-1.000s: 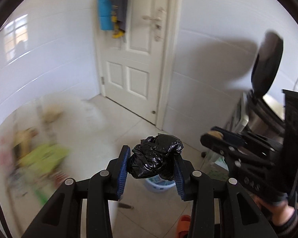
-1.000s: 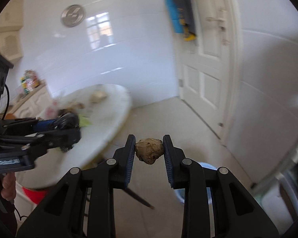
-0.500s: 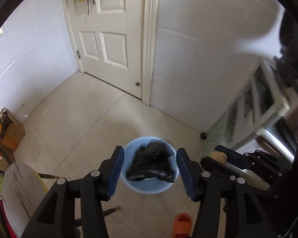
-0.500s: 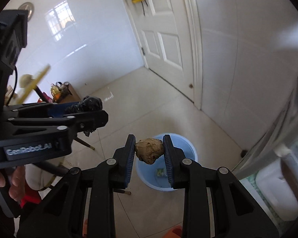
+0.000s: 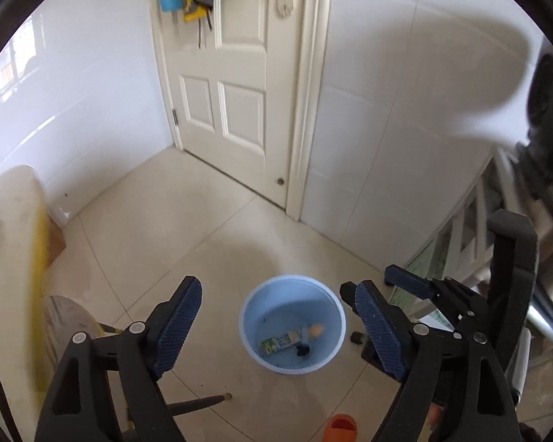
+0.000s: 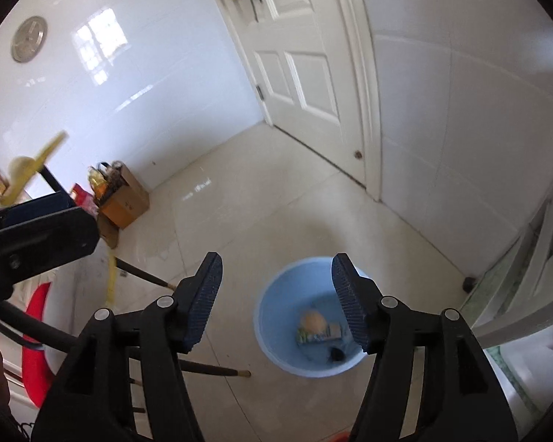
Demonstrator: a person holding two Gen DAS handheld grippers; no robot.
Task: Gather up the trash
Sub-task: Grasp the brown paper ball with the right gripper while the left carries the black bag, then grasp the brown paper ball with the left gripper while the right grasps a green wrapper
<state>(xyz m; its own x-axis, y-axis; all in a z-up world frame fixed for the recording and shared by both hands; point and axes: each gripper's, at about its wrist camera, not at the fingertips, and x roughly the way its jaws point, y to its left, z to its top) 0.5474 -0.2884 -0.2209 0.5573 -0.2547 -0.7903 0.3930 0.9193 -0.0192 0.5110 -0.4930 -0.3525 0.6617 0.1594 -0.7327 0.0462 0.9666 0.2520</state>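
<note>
Change since earlier frames: we note both grippers now carry nothing. A second ago the left held a crumpled black bag and the right a brown lump; half a second ago the bag was already dropping into the bin while the lump was still clamped.
Left gripper (image 5: pixel 278 322): fingers (image 5: pixel 178 326) spread wide, nothing between them.
Right gripper (image 6: pixel 276 300): fingers (image 6: pixel 350 302) spread wide, nothing held; we also see it at the right of the left wrist view.
Bin (image 5: pixel 252 307): round light-blue tub on the tiled floor (image 5: pixel 188 228), near the white door (image 5: pixel 236 84). In the left wrist view it sits between the two fingers, below them. In the right wrist view it lies under the right finger, which covers part of its rim.
Brown lump (image 6: pixel 312 320): rounded, on the bin floor, blurred; well below the fingers, just left of the right finger. We read no clear long axis.
Green carton (image 5: pixel 279 342): lying flat in the bin, touching or just beside the lump. In the left wrist view its long axis runs lower left to upper right.
Black scrap (image 5: pixel 303 350): small dark piece on the bin floor just beside the carton; too small for us to tell what it is.
Surroundings: a round surface (image 5: pixel 7 228) edge at left, blurred; a cardboard box (image 6: pixel 125 199) against the wall; an orange slipper (image 5: pixel 341 428) at the bottom edge.
</note>
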